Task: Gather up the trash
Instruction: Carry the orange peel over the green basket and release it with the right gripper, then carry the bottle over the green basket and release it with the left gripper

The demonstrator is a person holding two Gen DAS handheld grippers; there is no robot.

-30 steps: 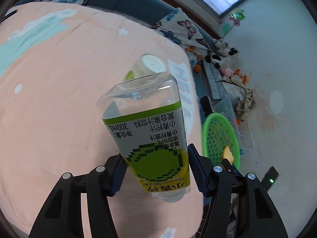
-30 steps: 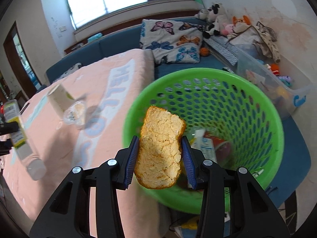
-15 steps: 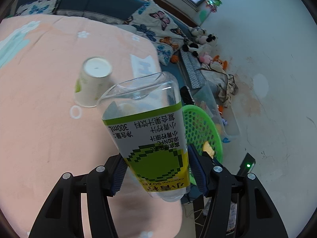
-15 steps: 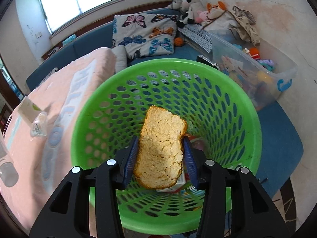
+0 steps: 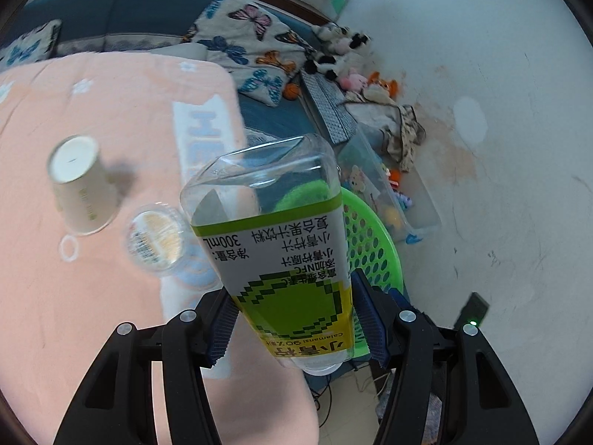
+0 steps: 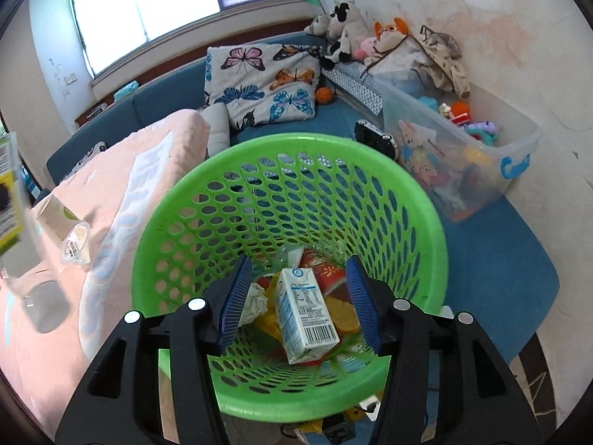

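Observation:
My left gripper [image 5: 292,326] is shut on a clear juice bottle [image 5: 278,244] with a green and yellow label, held upside down above the pink table edge. The green basket [image 5: 370,244] shows behind it to the right. My right gripper [image 6: 298,296] is open and empty over the green basket [image 6: 426,222]. In the basket lie the slice of bread [image 6: 343,313], a white milk carton [image 6: 305,306], a red wrapper [image 6: 326,272] and crumpled paper [image 6: 255,302]. The bottle shows blurred at the right wrist view's left edge [image 6: 9,193].
A paper cup [image 5: 79,185] lies on its side on the pink tablecloth [image 5: 74,315], with a clear plastic lid [image 5: 155,237] beside it. A blue sofa with a butterfly pillow [image 6: 267,81], soft toys and a clear toy bin [image 6: 463,148] stand behind the basket.
My right gripper opened and the bread dropped into the basket. My left gripper carried the bottle to the right, toward the table edge and the basket.

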